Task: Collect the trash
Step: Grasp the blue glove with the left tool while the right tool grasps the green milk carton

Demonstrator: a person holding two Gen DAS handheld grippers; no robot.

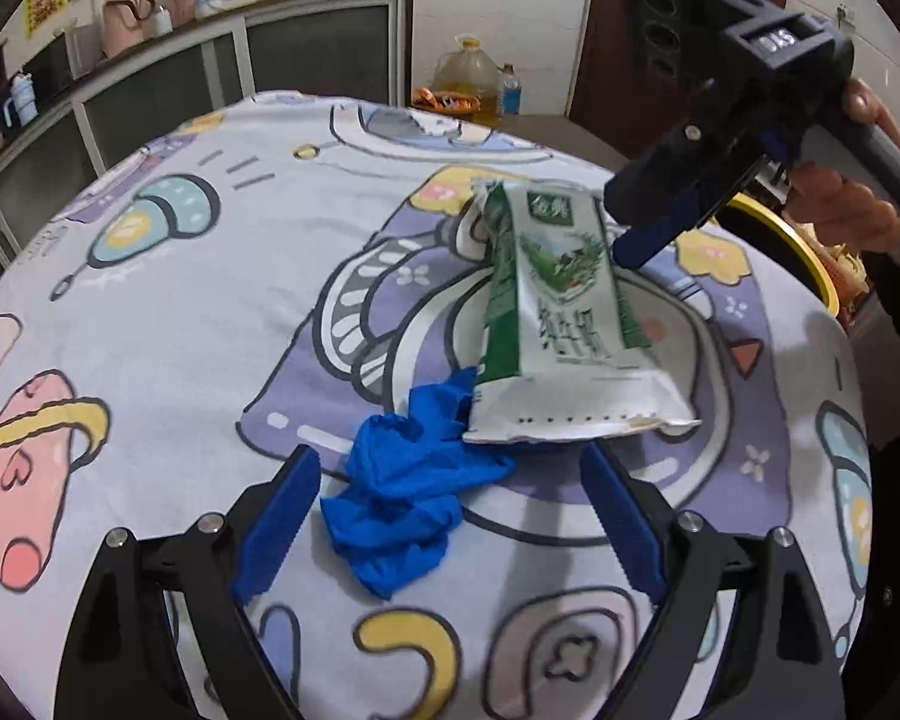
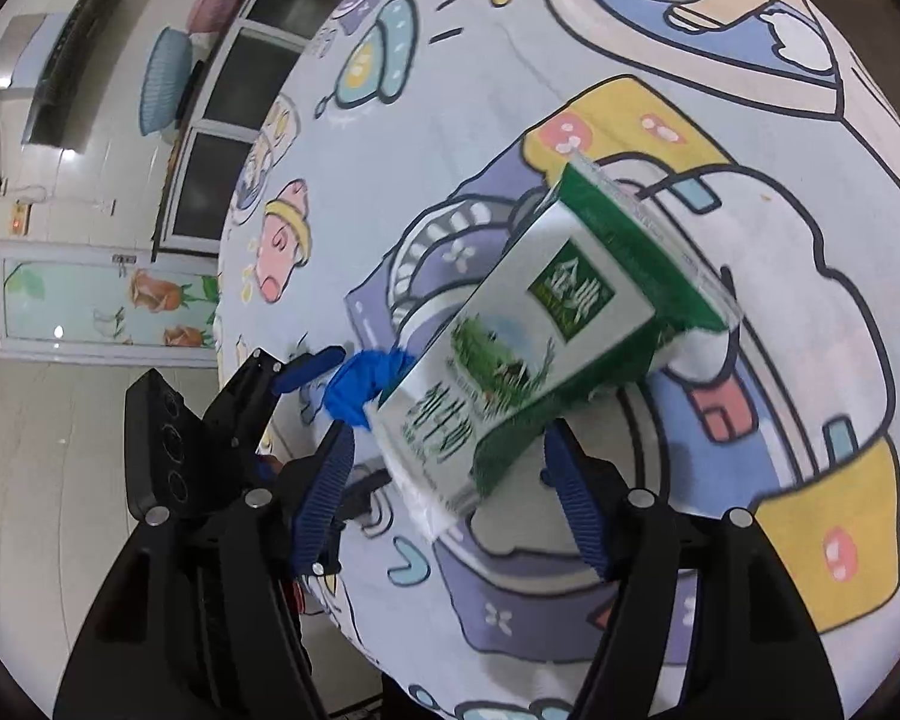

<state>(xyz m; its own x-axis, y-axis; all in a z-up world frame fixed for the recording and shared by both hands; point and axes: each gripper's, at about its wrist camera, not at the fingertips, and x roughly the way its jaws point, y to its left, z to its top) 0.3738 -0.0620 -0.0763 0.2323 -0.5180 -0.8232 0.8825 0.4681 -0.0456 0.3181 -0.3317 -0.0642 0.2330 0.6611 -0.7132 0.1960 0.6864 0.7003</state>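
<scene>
A flattened green and white milk carton (image 1: pixel 561 312) lies on the cartoon-print tablecloth (image 1: pixel 210 312). A crumpled blue glove (image 1: pixel 405 492) lies against its near end. My left gripper (image 1: pixel 450 525) is open, its fingers on either side of the glove and the carton's near edge. My right gripper (image 2: pixel 450 495) is open around the carton (image 2: pixel 540 348), one end of which lies between its fingers. In the left wrist view the right gripper (image 1: pixel 648 246) reaches the carton's far right side. The glove (image 2: pixel 363 387) and the left gripper (image 2: pixel 309 360) show at the left of the right wrist view.
A yellow-rimmed bin (image 1: pixel 810 264) with trash in it stands beside the table at the right. An oil jug (image 1: pixel 468 81) and a bottle (image 1: pixel 510 96) stand on the floor beyond the table. A cabinet counter (image 1: pixel 210 42) with flasks runs along the far wall.
</scene>
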